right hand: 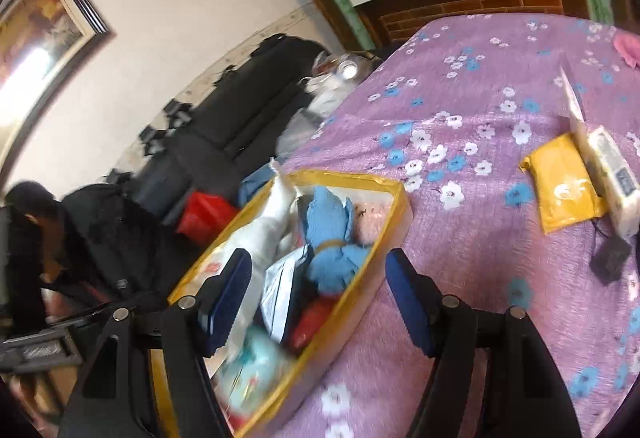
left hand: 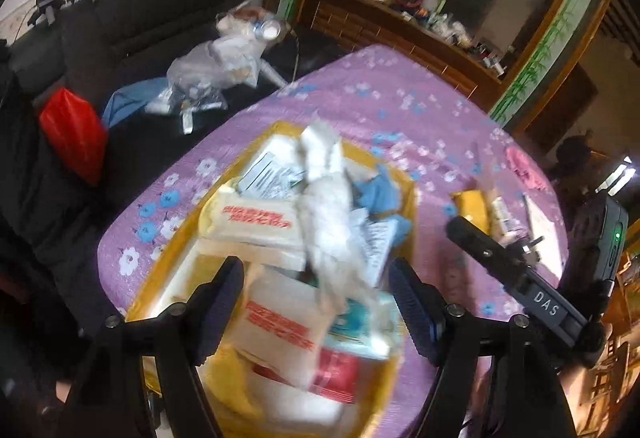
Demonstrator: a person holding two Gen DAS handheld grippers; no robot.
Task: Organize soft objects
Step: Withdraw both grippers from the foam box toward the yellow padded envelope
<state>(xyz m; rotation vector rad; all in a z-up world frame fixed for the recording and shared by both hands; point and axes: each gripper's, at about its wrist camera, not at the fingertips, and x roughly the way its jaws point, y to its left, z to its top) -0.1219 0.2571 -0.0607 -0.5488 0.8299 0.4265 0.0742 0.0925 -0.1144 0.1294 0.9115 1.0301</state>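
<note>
A: Nearest first: left gripper (left hand: 316, 314) spread wide above the near end of the yellow box (left hand: 408, 193), nothing between the pads. Right gripper (right hand: 318, 302) likewise spread and empty, over the box's near corner.

B: Box contents?

A: Crowded. Tissue packs (left hand: 256, 226) with red print at the near side, white fluffy cloth (left hand: 332, 193) draped lengthwise across the top, blue soft toy (right hand: 332, 238) just beyond, papers wedged between them.

B: So, next reach?

A: Probably toward the yellow packet (right hand: 560, 189) and the white tissue pack (right hand: 612, 173) touching it, farther out on the purple flowered table (right hand: 460, 85), well apart from the box. Best to approach the white pack across its narrow side, close gently, lift clear of the packet beneath its edge.

B: Risks?

A: Dragging the packet along. Also little free room in the box, so better to press the cloth flat first, or lay new items at the far end. Pink object (right hand: 628, 45) at the far edge: too blurred to identify.
</note>
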